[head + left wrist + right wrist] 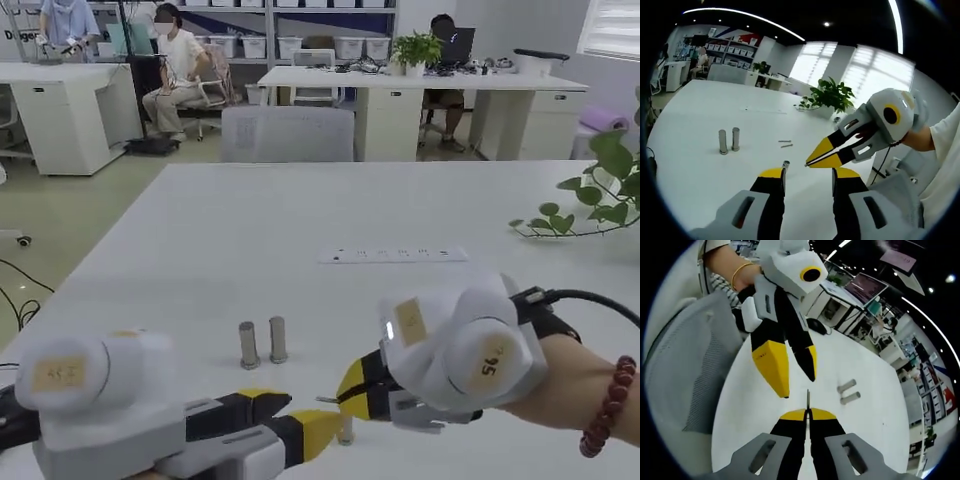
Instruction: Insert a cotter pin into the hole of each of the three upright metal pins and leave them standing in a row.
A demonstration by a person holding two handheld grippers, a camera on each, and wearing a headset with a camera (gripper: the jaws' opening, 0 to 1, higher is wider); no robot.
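At the near metal pin (785, 164), just ahead of your left gripper's (808, 176) parted jaws, steady it, then level the cotter pin (808, 398) clamped in your right gripper (808, 413) with its hole.

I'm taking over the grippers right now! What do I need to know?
Left gripper: jaws open, beside one metal pin.
Right gripper: shut on a cotter pin, its tip close to that metal pin.
Two other metal pins stand side by side farther off; spare cotter pins lie on the table.
Done: no cotter pin seen in a hole yet. Left: all three.
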